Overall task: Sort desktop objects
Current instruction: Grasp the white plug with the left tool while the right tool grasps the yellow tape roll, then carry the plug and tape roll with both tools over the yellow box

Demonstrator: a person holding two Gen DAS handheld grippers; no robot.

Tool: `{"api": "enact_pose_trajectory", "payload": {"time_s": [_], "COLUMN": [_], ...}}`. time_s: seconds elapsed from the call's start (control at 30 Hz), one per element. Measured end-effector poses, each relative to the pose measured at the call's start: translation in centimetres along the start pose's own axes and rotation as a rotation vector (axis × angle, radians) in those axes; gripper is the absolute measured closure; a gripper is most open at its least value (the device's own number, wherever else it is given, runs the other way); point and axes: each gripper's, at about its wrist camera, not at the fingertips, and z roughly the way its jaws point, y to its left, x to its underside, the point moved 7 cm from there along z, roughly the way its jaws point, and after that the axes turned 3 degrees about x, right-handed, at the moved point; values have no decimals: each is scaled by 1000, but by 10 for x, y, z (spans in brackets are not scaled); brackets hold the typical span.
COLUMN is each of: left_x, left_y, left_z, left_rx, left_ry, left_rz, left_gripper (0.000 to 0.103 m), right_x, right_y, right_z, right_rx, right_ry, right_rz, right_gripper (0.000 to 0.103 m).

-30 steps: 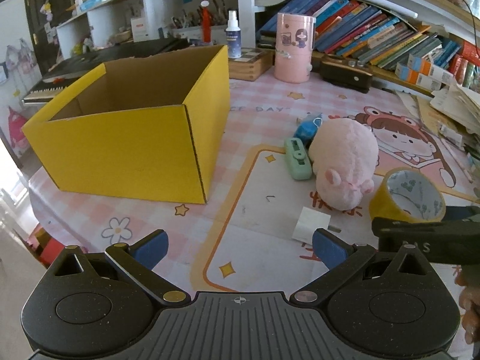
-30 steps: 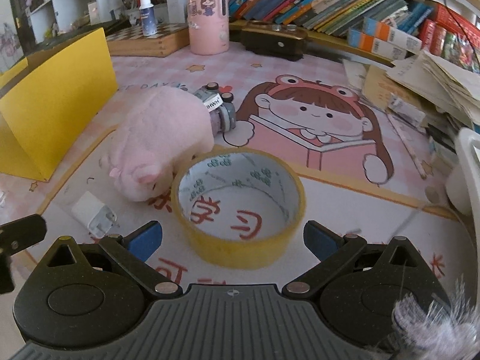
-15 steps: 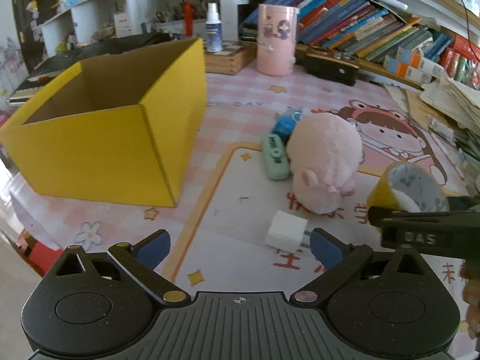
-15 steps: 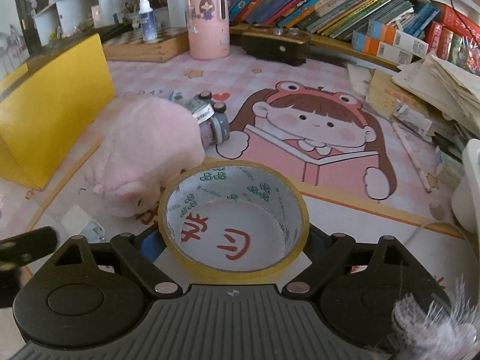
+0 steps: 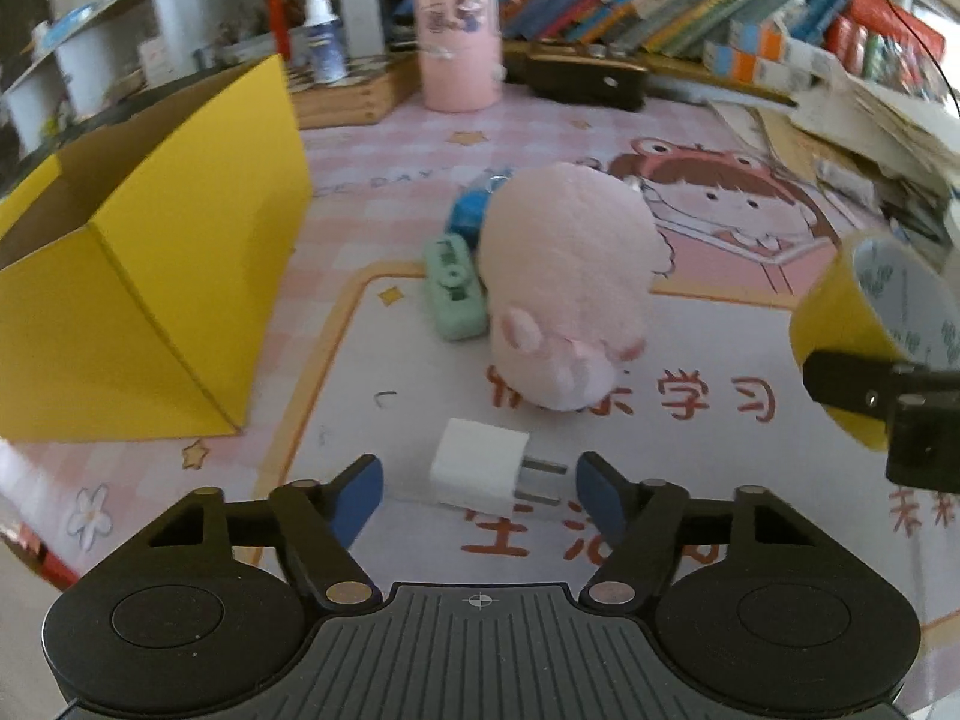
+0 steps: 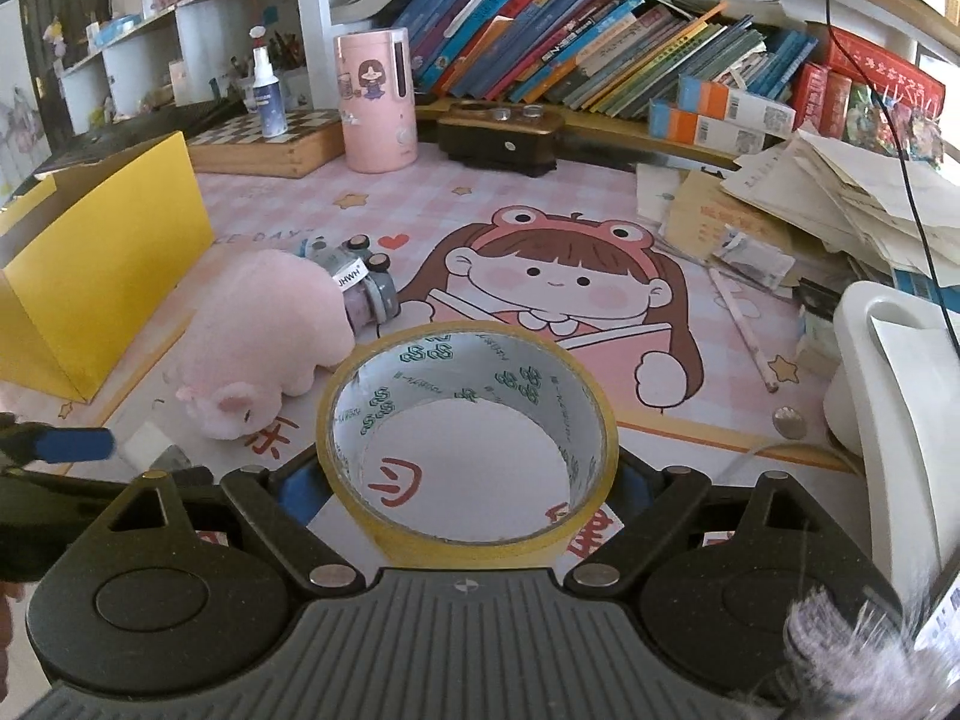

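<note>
Holding one big round roll of yellow tape (image 6: 468,438), the right gripper (image 6: 468,480) pinches it from both sides with its blue pads, and the roll sits lifted a bit above the mat. The tape is shiny yellow outside and white with little green marks inside.

The left gripper (image 5: 480,489) has its jaws spread, and they have just been closing in around one small white charger block (image 5: 480,471), which lies on the mat between them. The pads do not touch it. The block is smooth and boxy, with metal prongs sticking out to the right.

Just beyond the block lies one soft, fuzzy pink pig toy (image 5: 564,282). One flat mint-green thing (image 5: 453,291) touches its left side, and one blue thing (image 5: 468,216) peeks out behind. To the far left stands one open yellow cardboard box (image 5: 150,276) with sharp straight corners. At the far edge stands one smooth pink cylinder (image 5: 459,36) with a cartoon girl on it.
</note>
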Motion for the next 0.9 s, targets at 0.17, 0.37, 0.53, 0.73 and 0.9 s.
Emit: {"api": "enact_pose_trajectory", "payload": {"time_s": [0.17, 0.37, 0.53, 0.73, 0.9], "left_x": [-2, -1, -2, 0, 8], "left_y": [-2, -3, 5, 14, 24], "left_z": [-1, -6, -17, -40, -54], "left_rx": [-5, 15, 20, 13, -18], "left_ry": [-31, -28, -53, -86, -105], "left_rz": [38, 22, -39, -114, -163], "left_gripper": [52, 59, 59, 59, 59], "right_x": [1, 2, 3, 5, 10], "right_y": [-1, 0, 3, 13, 28], "right_z": [-2, -5, -6, -12, -20], "right_rx": [-2, -7, -22, -57, -99], "right_ry": [-2, -7, -5, -15, -22], "right_rz": [-1, -5, -12, -39, -83], "right_gripper": [14, 14, 14, 14, 14]}}
